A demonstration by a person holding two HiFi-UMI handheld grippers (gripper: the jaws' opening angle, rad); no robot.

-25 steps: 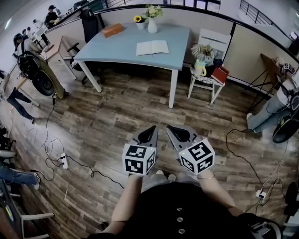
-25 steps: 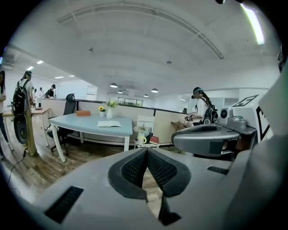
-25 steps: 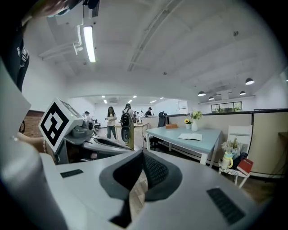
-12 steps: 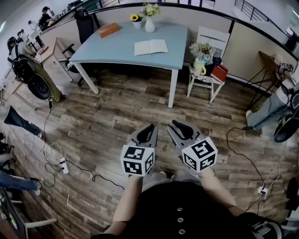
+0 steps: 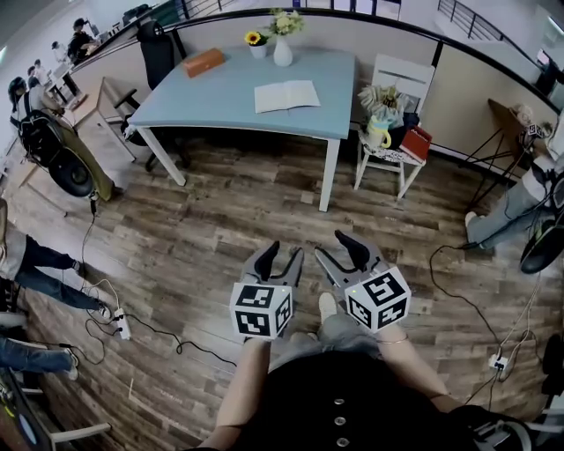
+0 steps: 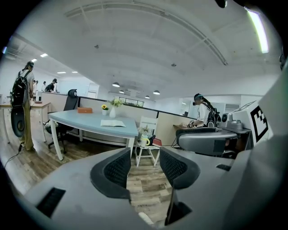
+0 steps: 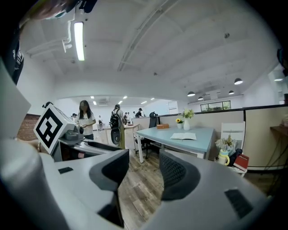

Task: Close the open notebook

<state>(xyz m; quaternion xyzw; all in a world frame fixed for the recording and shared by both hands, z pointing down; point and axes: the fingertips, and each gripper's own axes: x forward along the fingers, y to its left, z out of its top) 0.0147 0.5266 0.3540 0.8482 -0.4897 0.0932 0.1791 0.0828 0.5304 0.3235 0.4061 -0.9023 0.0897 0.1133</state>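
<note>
Open notebook point(image 5: 286, 96) mid tabletop point(image 5: 220, 101), vase point(image 5: 282, 53) w/ flowers point(image 5: 288, 22) at back edge. Jaws of left gripper point(image 5: 282, 255) just opened wide, right gripper point(image 5: 339, 251) apart too, both empty.

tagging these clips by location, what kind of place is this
Probably an open-plan office or lab: a blue table holding an open notebook, low partition walls behind it, a black office chair, and people at desks in the far corner.

The notebook point(image 5: 287, 96) lies open and flat on the blue table point(image 5: 220, 92), pale pages up with a crease down the middle. It is well ahead of the left gripper point(image 5: 282, 255) and right gripper point(image 5: 337, 248), touching neither
</note>
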